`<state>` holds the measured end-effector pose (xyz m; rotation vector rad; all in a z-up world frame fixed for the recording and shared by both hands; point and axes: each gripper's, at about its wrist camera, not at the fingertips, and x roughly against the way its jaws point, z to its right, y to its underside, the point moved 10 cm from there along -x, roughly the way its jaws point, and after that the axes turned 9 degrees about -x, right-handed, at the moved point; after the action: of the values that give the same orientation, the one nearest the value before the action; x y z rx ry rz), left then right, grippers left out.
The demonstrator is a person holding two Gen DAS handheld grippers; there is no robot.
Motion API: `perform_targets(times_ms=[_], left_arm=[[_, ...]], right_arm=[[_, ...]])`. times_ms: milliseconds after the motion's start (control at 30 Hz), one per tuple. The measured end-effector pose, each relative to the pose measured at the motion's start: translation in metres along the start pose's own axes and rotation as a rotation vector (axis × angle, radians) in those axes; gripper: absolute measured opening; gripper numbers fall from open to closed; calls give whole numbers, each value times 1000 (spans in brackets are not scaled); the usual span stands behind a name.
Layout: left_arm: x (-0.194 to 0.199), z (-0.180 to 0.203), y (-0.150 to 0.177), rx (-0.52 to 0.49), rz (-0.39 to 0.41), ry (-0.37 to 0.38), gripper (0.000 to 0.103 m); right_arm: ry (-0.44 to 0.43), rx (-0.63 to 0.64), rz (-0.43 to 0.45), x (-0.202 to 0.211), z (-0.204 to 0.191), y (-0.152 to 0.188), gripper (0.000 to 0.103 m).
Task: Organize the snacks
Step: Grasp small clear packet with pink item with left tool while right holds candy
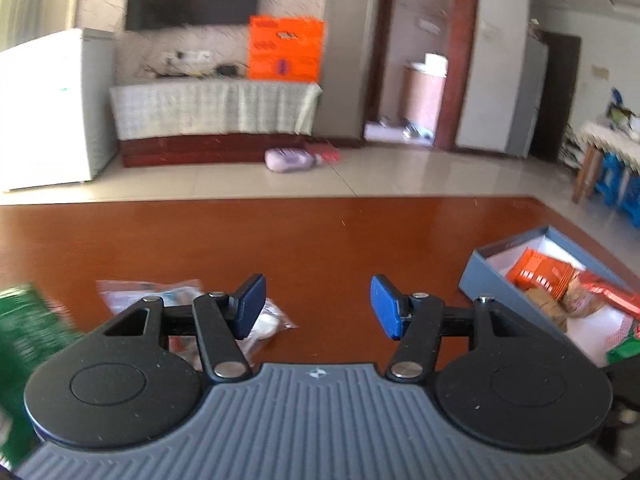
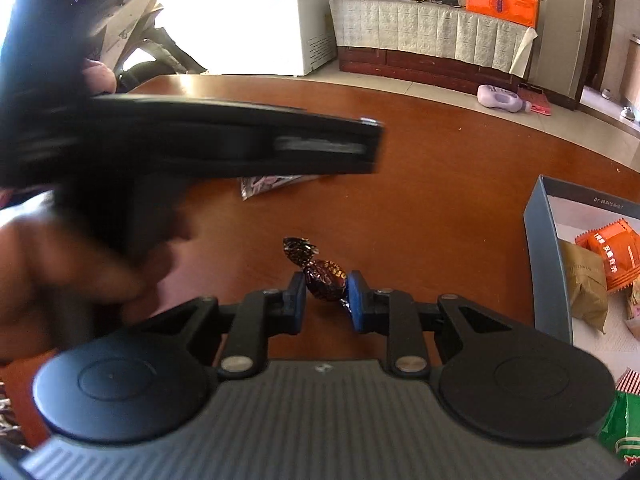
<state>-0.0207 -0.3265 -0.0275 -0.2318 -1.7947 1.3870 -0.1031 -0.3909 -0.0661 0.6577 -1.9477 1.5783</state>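
Observation:
In the right wrist view my right gripper (image 2: 326, 300) is shut on a brown foil-wrapped candy (image 2: 324, 278), whose twisted end sticks up toward the table's middle. A grey box (image 2: 544, 264) with orange and tan snack packs stands to its right. The left gripper's black body (image 2: 224, 140) and the hand holding it cross this view at the left, blurred. In the left wrist view my left gripper (image 1: 318, 306) hangs open over the brown table (image 1: 320, 240) with nothing between its blue pads. A clear snack bag (image 1: 160, 296) lies under its left finger. The same grey box (image 1: 516, 272) is at its right.
A green packet (image 1: 28, 320) shows blurred at the left edge of the left wrist view, and a patterned sachet (image 2: 272, 184) lies further out on the table. Another green packet (image 2: 624, 428) sits at the right wrist view's bottom right. Beyond the table are floor, a white fridge and a covered cabinet.

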Motion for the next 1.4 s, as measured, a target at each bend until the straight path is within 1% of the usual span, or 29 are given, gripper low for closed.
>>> perform_targets(times_ms=[133,167,233,333,400,567,633,700,733,767,800,867,933,967,1033,1067,1100,1167,1233,1300,1400], left_arm=[[-29,-2,17,-8,-79,24,63],[-29,-4,15,10,-72,34,63],[-31,-10,17,-1,-87,22,63],[-24,-16,24,-20,-91,40,63],[-17,-20,31,-43,-100,26,63],[8,-27,45,-38,-101,36,63],[16,-30,49,-25,-101,19,66],[22,-34,55,-22,-112,-8,74],[24,-36,59,-21,-129,-25,75],[25,-38,65,-29,-157,-48,76],[27,-39,64,-39,-160,-64,77],[33,-38,68,-30,-164,-63,78],[38,-32,71,-45,-169,-61,77],[40,-29,72,-40,-171,-58,76],[45,-21,73,-37,-170,-41,58],[47,-18,73,-29,-170,-33,45],[50,-14,73,-12,-173,-18,39],[55,-7,75,-6,-179,-13,34],[59,2,77,-28,-188,-34,32],[63,13,79,-43,-189,-43,28],[67,20,82,-24,-194,-56,21]], right_arm=[[-16,16,-9,0,-3,0,26],[-19,20,-10,1,-3,0,26],[-22,23,-12,1,-4,0,26],[-23,17,-11,2,-3,0,26],[-23,15,-10,4,-3,0,26],[-17,-5,4,11,4,-4,26],[-18,-12,11,16,4,-3,26],[-17,-15,12,21,4,-2,26],[-17,-15,11,23,4,0,26],[-20,-15,16,27,4,1,26],[-21,-15,20,30,4,1,26],[-22,-13,33,37,4,0,26],[-20,-10,39,40,6,1,26],[-17,-5,37,40,7,2,26],[-11,6,33,38,6,6,26],[-9,5,30,37,5,5,26],[-10,1,34,37,5,5,26],[-18,-9,40,41,1,6,26],[-21,-18,47,47,-2,10,26],[-25,-36,55,54,-4,15,26],[-28,-56,65,68,-6,24,26]])
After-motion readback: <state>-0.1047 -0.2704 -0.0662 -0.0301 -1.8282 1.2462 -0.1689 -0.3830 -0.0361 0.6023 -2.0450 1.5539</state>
